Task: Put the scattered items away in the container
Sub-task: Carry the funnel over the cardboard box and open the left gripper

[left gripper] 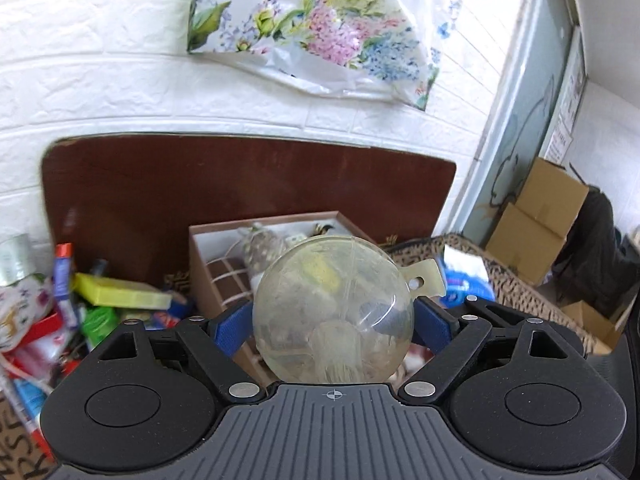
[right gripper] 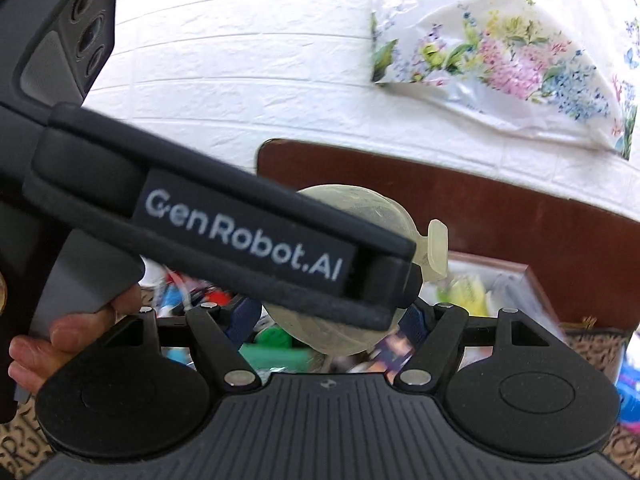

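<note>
A clear plastic ball (left gripper: 332, 312) with a small holed tab sits between the blue pads of my left gripper (left gripper: 332, 316), which is shut on it and holds it above the clutter. In the right wrist view the same ball (right gripper: 352, 208) shows behind the left gripper's black finger (right gripper: 240, 236). My right gripper (right gripper: 328, 322) has its blue pads against the ball's lower sides, shut on it from below. The brown box (left gripper: 200, 264) with a white inside lies just beyond the ball, with several items in it; its far wall (right gripper: 520, 272) shows in the right wrist view.
Scattered items lie left of the box, among them a yellow pad (left gripper: 120, 292). A dark red table top (left gripper: 240, 184) stands against a white brick wall. A leopard-print cloth (left gripper: 504, 276) lies to the right, with cardboard boxes (left gripper: 540, 216) beyond. A hand (right gripper: 80, 332) holds the left gripper.
</note>
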`<control>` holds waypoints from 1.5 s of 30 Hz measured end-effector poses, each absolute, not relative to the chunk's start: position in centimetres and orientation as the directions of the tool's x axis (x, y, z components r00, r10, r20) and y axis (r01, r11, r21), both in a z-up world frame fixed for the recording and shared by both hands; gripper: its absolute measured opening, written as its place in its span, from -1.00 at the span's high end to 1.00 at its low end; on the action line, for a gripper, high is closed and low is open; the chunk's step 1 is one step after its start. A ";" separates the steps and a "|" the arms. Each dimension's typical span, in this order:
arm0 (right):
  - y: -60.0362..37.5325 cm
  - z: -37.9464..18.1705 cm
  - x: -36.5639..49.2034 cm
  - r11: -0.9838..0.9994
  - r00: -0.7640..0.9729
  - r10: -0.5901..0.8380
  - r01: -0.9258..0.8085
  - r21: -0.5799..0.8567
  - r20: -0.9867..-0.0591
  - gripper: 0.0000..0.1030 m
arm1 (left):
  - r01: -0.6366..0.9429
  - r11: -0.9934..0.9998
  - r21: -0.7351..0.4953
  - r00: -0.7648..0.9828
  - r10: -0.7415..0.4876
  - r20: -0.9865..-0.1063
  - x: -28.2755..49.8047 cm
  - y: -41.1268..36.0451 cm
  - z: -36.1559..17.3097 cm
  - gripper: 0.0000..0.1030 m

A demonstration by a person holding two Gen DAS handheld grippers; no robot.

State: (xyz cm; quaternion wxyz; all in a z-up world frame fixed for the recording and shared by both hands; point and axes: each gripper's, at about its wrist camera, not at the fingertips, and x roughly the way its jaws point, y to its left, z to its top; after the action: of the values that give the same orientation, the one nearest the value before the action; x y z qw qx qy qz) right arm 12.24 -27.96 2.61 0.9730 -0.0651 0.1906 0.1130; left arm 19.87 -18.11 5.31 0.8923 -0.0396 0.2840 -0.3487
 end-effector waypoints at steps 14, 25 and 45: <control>-37.7 1.7 22.5 0.988 0.886 0.107 -0.145 -0.051 -0.452 -0.48 | 0.618 0.712 -0.332 0.492 -0.680 -0.544 32.1 -29.1 3.3 -0.68; -41.7 -2.3 27.5 0.994 0.839 0.112 -0.088 0.070 -0.532 -0.67 | 0.534 0.781 -0.324 0.487 -0.597 -0.637 38.7 -32.1 -0.6 -0.83; -40.7 -1.6 26.9 0.999 0.858 0.040 -0.034 0.021 -0.512 -0.11 | 0.474 0.829 -0.297 0.563 -0.545 -0.621 36.9 -28.6 1.9 -1.00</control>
State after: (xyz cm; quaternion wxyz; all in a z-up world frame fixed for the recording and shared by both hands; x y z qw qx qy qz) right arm 26.86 -40.67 -1.64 0.9638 0.0057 0.2658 0.0190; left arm 36.93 -28.59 1.90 0.8828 -0.0482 0.3677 -0.2884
